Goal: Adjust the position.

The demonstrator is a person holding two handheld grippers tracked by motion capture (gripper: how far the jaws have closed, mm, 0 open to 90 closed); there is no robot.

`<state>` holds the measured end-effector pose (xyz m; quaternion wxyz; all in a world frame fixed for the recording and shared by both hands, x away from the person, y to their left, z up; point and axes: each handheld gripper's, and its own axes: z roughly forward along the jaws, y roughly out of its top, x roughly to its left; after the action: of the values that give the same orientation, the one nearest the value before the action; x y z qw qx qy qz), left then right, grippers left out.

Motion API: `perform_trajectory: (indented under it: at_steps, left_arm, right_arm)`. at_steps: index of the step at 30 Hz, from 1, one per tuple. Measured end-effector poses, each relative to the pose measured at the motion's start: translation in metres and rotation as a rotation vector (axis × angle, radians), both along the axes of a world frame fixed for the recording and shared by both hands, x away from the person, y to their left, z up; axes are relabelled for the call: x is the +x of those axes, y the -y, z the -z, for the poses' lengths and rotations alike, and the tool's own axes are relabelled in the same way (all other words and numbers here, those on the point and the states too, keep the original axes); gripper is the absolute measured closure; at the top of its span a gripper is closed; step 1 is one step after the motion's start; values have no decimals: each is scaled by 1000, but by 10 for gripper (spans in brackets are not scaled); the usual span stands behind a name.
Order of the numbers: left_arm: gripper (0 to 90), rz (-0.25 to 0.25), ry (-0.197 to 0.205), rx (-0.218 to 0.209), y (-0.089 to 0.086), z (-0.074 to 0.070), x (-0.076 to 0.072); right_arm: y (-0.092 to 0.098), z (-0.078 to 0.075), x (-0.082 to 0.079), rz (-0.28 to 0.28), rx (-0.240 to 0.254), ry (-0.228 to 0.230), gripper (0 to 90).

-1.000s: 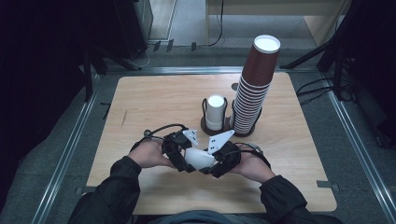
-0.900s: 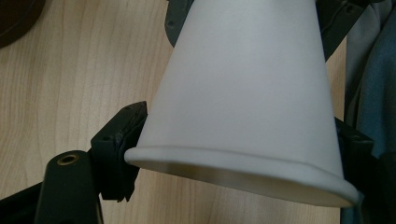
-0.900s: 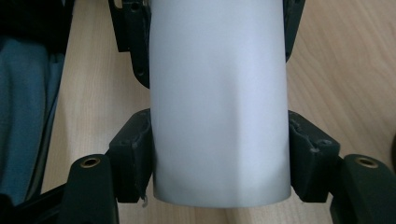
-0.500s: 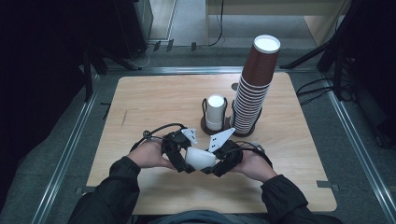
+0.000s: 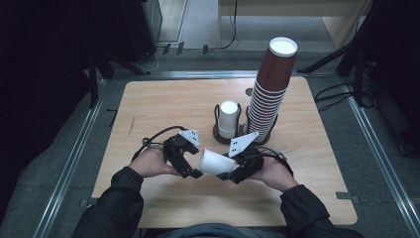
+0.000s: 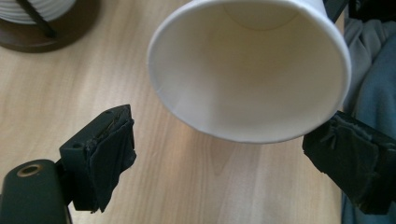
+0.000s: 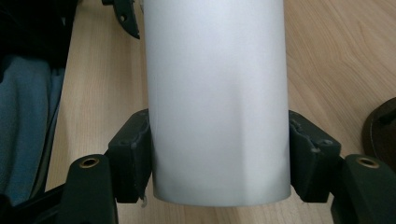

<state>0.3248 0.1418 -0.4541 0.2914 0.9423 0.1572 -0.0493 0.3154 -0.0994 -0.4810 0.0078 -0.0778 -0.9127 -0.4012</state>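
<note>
White paper cup [image 5: 214, 162], lying sideways, clamped by right gripper [image 5: 233, 171]; left gripper [image 5: 190, 168] jaws, just opening, flank its rim untouched.

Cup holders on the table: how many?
2: one mid-table with white cups, one right of it under the tall brown stack. Their bases are partly hidden.

White cup [image 7: 217, 98] top cut off by right gripper view's upper edge; base hidden behind tongs.
</note>
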Motion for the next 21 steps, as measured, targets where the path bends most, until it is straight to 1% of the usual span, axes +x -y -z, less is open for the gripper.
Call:
perform_trajectory:
  at_steps: [2,3,4,8,9,10,12,14,15,16,17,19,20,21]
  left_arm:
    - [93,-1,-5,-16,-2,-1,0]
    - [93,-4,6,-20,-3,-2,0]
    - [93,-8,7,-29,-4,-2,0]
    - [77,-29,3,-81,-6,-3,1]
    - [71,-31,8,-98,-6,-3,1]
    - [71,-38,-2,-119,-6,-3,0]
    - [68,-49,-4,-155,-7,-4,0]
    - [68,-49,-14,-197,-7,-5,0]
    - [68,-50,-9,-211,-6,-5,0]
    - [68,-46,-8,-215,-6,-6,0]
    - [69,-47,-7,-224,-5,-6,-1]
    - [69,-44,-9,-237,-3,-5,-1]
    - [69,-42,-12,-239,-2,-5,-1]
    - [69,-41,-9,-244,-1,-5,-2]
  right_arm:
    - [1,0,0,1,3,-6,337]
    - [1,-1,0,2,9,7,337]
    - [2,-1,0,3,9,6,337]
    - [3,-2,1,5,29,11,337]
    - [4,-3,0,6,36,10,337]
    - [4,-3,0,7,40,11,337]
    - [5,-4,1,5,53,18,336]
    - [6,-5,1,4,62,23,336]
    - [6,-5,1,1,70,23,336]
    - [6,-5,1,1,75,24,336]
    - [7,-6,0,3,74,7,336]
    - [7,-7,0,1,89,13,336]
    - [7,-7,-1,-1,94,4,336]
    - [7,-8,-1,-2,102,4,336]
